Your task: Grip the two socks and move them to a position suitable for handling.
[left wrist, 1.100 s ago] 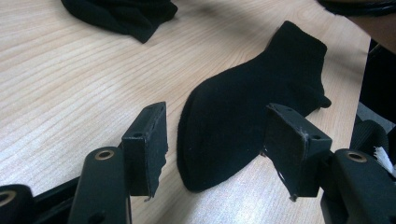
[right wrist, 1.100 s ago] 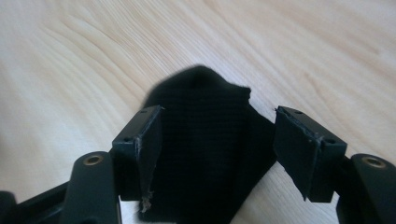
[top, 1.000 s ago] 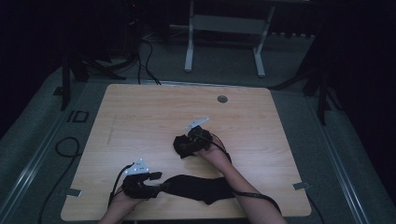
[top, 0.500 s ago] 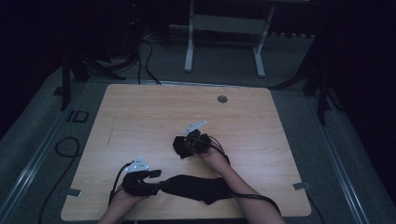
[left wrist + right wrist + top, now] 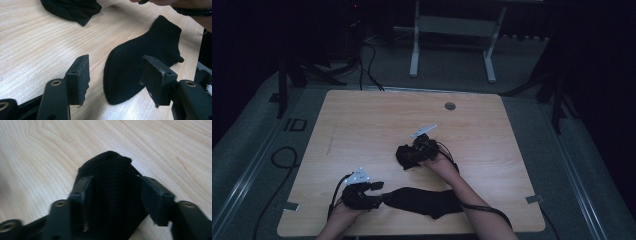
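On the wooden desk [image 5: 362,125] lie two black socks. One sock [image 5: 427,201] lies flat near the front edge, just in front of the left gripper [image 5: 373,194]. In the left gripper view this flat sock [image 5: 140,67] lies on the wood beyond the gripper's fingers [image 5: 80,77], which stand apart with nothing between them; its toe end points toward them. The bunched sock [image 5: 406,156] sits nearer the middle of the desk, at the right gripper [image 5: 412,152]. In the right gripper view this bunched sock [image 5: 112,195] fills the gap between the fingers [image 5: 81,195], which have just been opening and now flank the cloth on both sides. The picture there is blurred, so whether they press on it I cannot tell.
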Motion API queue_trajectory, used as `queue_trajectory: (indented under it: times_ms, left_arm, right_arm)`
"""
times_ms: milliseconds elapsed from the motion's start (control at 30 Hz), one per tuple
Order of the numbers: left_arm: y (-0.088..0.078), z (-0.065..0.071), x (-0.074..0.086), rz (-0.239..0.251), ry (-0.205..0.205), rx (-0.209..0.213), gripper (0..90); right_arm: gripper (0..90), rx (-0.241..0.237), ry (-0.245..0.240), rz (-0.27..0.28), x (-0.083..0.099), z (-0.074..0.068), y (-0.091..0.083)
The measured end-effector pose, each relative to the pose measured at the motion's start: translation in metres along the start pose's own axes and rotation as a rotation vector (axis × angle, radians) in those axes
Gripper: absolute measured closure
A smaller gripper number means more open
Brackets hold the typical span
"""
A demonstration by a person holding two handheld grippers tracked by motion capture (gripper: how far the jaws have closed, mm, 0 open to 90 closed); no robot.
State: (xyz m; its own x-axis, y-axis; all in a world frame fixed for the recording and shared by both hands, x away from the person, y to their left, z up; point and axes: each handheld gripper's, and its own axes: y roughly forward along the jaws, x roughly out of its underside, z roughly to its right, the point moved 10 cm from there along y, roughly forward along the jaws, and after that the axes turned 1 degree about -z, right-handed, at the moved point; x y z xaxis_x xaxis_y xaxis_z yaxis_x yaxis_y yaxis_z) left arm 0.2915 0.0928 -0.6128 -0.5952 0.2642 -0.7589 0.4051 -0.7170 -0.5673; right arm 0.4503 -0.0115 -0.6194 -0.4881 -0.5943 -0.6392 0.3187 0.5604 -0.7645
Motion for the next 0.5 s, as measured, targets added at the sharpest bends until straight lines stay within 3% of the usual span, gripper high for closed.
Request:
queue_trajectory:
  times_ms: [233, 367, 433, 500]
  left_arm:
    - [-0.001, 0.000, 0.000, 0.003, 0.000, -0.001, 40.4]
    - [-0.001, 0.001, 0.000, 0.003, 0.006, -0.005, 40.3]
    - [-0.002, 0.001, -0.001, 0.003, 0.005, -0.001, 40.3]
    - [-0.002, 0.000, -0.001, 0.005, 0.004, -0.006, 40.3]
  right_arm:
    - [32.9, -0.044, 0.052, 0.043, -0.008, -0.006, -0.004]
    - [29.1, -0.033, 0.034, 0.001, -0.002, -0.009, 0.006]
    - [31.3, -0.016, 0.007, -0.025, 0.004, -0.009, 0.013]
    - [39.6, 0.010, -0.020, -0.017, 0.005, -0.008, 0.013]
